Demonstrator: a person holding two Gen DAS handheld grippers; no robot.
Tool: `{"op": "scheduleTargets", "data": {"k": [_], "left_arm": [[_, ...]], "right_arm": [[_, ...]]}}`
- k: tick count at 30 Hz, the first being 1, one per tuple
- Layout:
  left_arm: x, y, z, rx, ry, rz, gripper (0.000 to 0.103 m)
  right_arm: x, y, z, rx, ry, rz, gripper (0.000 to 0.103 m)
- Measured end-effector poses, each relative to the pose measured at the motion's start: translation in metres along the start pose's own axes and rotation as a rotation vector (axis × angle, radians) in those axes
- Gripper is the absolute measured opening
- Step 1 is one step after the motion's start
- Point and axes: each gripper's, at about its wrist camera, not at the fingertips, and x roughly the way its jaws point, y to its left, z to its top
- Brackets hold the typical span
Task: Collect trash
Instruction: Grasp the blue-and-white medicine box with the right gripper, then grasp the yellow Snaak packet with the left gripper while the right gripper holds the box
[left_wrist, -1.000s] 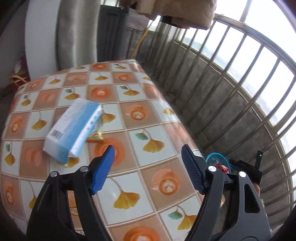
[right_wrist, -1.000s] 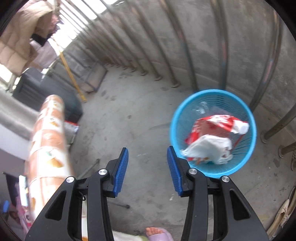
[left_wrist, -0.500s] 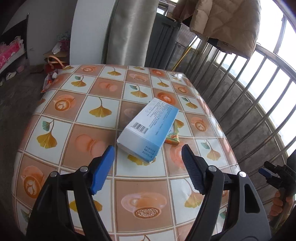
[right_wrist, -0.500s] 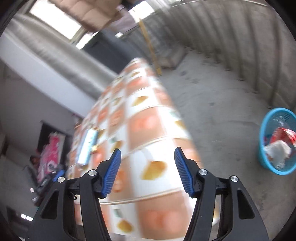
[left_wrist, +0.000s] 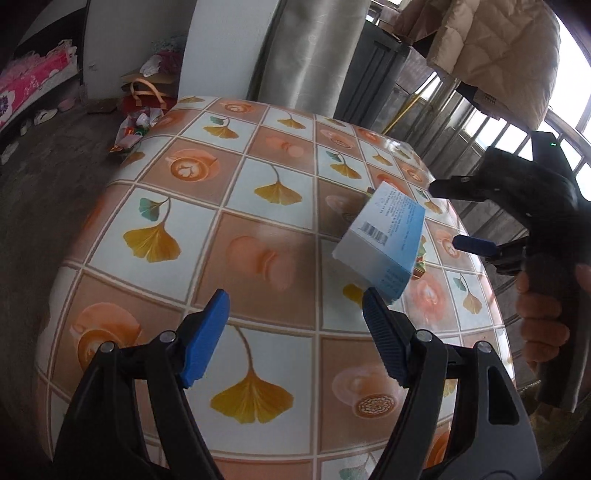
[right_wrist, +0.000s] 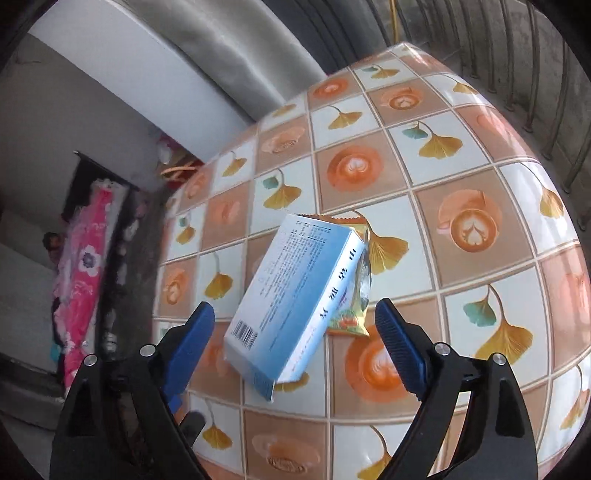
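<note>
The blue-and-white carton (right_wrist: 295, 295) lies on the table (left_wrist: 258, 229), which is covered by a tiled cloth printed with leaves and cups; the carton rests partly on an orange snack wrapper (right_wrist: 351, 314), which shows along its right side. The right gripper (right_wrist: 295, 325) is above the table with its jaws spread wide to either side of the carton, holding nothing; the left gripper (left_wrist: 295, 317) is likewise wide open and empty, with the carton just beyond its right fingertip.

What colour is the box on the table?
The box is light blue fading to white, clearest in the right wrist view.
</note>
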Motion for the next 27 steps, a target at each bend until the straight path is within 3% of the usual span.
{"op": "scheduleTargets", "data": {"k": [2,5,9,13,14,16,20,27], "left_arm": [[-0.001,0.01,-0.001,-0.016,0.001,0.01,0.07],[0.0,0.021,-0.002,-0.035,0.011,0.014,0.07],[0.002,0.027,-0.003,-0.048,0.021,0.013,0.07],[0.001,0.027,-0.001,-0.044,0.02,0.007,0.07],[0.002,0.027,-0.001,-0.043,0.02,0.006,0.07],[0.002,0.025,0.0,-0.042,0.021,0.004,0.07],[0.002,0.019,0.001,-0.031,0.022,0.0,0.07],[0.013,-0.005,0.005,0.02,0.043,-0.024,0.07]], "right_arm": [[0.018,0.009,-0.001,0.009,-0.003,-0.093,0.086],[0.035,0.016,-0.006,0.014,-0.017,-0.167,0.086],[0.049,0.03,-0.009,-0.053,-0.026,-0.194,0.088],[0.053,0.031,-0.013,-0.14,-0.007,-0.12,0.086],[0.049,0.029,-0.015,-0.151,-0.006,-0.094,0.078],[0.042,0.022,-0.02,-0.178,-0.006,-0.065,0.075],[0.019,-0.005,-0.028,-0.183,-0.005,0.06,0.052],[-0.013,-0.058,-0.053,-0.182,-0.003,0.102,0.049]]}}
